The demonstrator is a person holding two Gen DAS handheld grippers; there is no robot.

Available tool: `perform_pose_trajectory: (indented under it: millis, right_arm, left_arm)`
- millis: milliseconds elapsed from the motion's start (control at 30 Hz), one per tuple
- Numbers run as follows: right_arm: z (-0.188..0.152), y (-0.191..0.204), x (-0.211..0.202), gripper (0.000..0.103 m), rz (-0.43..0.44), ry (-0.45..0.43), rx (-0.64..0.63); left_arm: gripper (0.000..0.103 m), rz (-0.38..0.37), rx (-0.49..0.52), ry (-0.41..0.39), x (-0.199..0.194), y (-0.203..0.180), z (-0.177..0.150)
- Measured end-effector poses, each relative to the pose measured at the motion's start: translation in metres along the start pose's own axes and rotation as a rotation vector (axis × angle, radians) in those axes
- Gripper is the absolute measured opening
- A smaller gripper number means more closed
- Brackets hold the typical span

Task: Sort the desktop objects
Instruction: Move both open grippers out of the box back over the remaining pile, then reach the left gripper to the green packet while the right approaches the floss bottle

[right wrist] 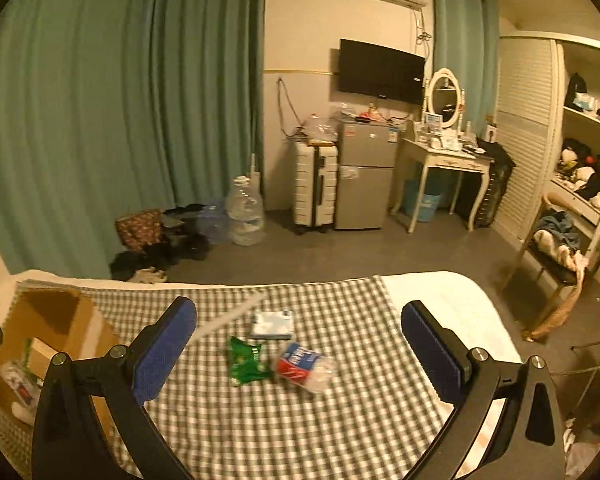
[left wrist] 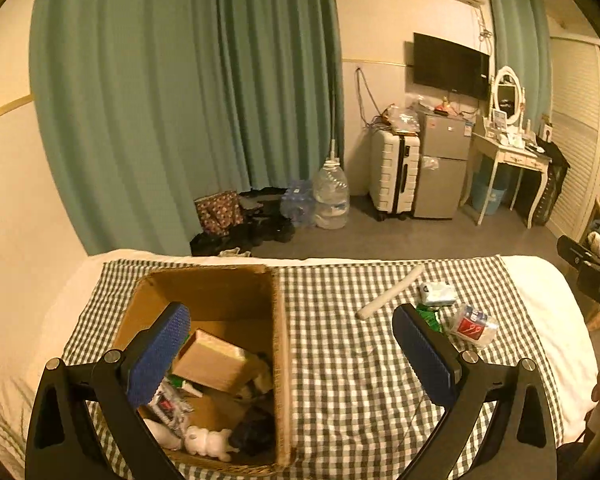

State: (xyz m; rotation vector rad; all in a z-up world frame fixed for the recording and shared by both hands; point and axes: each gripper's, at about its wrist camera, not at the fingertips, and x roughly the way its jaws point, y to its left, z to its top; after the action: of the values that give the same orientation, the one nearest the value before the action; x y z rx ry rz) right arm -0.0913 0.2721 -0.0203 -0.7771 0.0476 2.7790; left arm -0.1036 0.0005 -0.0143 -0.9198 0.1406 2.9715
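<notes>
Checked cloth [right wrist: 340, 420] lies bare between wide-open, empty right gripper [right wrist: 298, 344] and left gripper [left wrist: 291, 348].

We count one cardboard box [left wrist: 204, 312], one white tube [left wrist: 390, 292], one tissue pack [right wrist: 271, 323], one green packet [right wrist: 246, 362] (crumpled) and one wrapped bottle [right wrist: 305, 366].

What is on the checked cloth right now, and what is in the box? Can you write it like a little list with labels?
surface: checked cloth
box: open cardboard box, at the cloth's left end
in box: smaller brown box, white plush toy, other small items
still on cloth: white tube, blue-and-white pack, green packet, clear packet with red and blue print
left gripper: open, empty
right gripper: open, empty
</notes>
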Motion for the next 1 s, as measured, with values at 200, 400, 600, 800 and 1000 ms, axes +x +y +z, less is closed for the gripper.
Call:
perform_pose_trajectory:
  millis: [200, 400, 600, 800, 1000]
  right_arm:
    - [-0.004, -0.008, 0.010, 0.103, -0.054, 0.004, -0.019]
    - [-0.015, -0.026, 0.034, 0.103, -0.041, 0.057, 0.015]
    - [-0.033, -0.049, 0.071, 0.103, 0.001, 0.123, 0.084]
    - [-0.054, -0.049, 0.115, 0.103, 0.043, 0.204, 0.086]
    - [-0.072, -0.042, 0.157, 0.103, 0.068, 0.264, 0.094]
  left_arm:
    - [0.103, -0.004, 0.035, -0.021, 0.011, -0.026, 0.007]
    - [0.103, -0.042, 0.046, -0.016, 0.035, -0.053, 0.010]
    - [0.103, -0.150, 0.085, 0.052, 0.075, -0.086, 0.004]
    - [0.103, -0.180, 0.144, 0.028, 0.111, -0.119, -0.010]
    - [0.103, -0.166, 0.180, 0.073, 0.159, -0.139, -0.022]
